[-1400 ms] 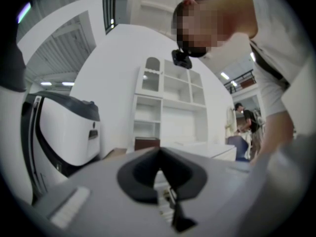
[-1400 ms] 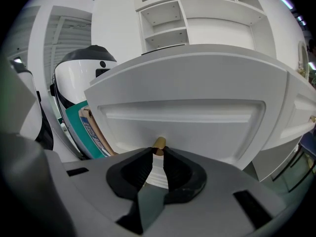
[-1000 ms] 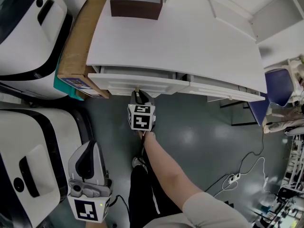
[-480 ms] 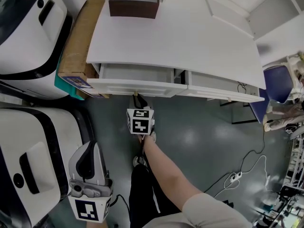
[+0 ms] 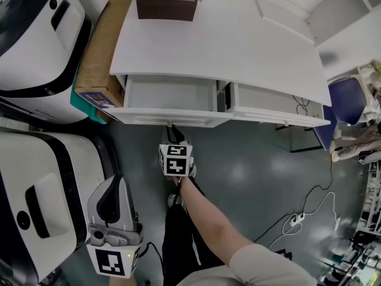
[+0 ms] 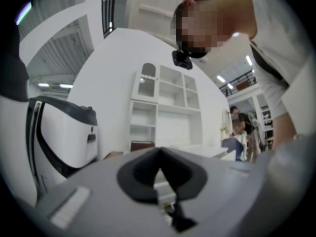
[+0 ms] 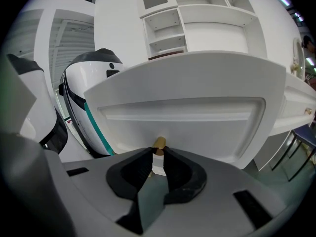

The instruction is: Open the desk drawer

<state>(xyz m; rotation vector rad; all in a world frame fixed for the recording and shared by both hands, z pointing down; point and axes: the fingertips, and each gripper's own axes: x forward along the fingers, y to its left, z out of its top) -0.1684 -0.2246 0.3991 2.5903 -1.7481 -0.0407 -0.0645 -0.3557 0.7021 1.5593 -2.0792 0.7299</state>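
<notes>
Our right gripper [image 7: 158, 156] is clamped on the small brass knob [image 7: 159, 143] at the middle of the drawer [image 5: 169, 94] front. The drawer stands partly pulled out from under the left side of the white bench [image 5: 238, 46], and we see its inside from above. Our left gripper [image 6: 159, 152] hangs low at our left, well apart from the bench, jaws together on nothing.

Open grey floor [image 5: 256, 159] is left before the white counter [image 5: 238, 46]. Leftward passage is blocked by a flat brown cardboard box [image 5: 98, 52] and two bulky white-and-black machines [image 5: 33, 40].
</notes>
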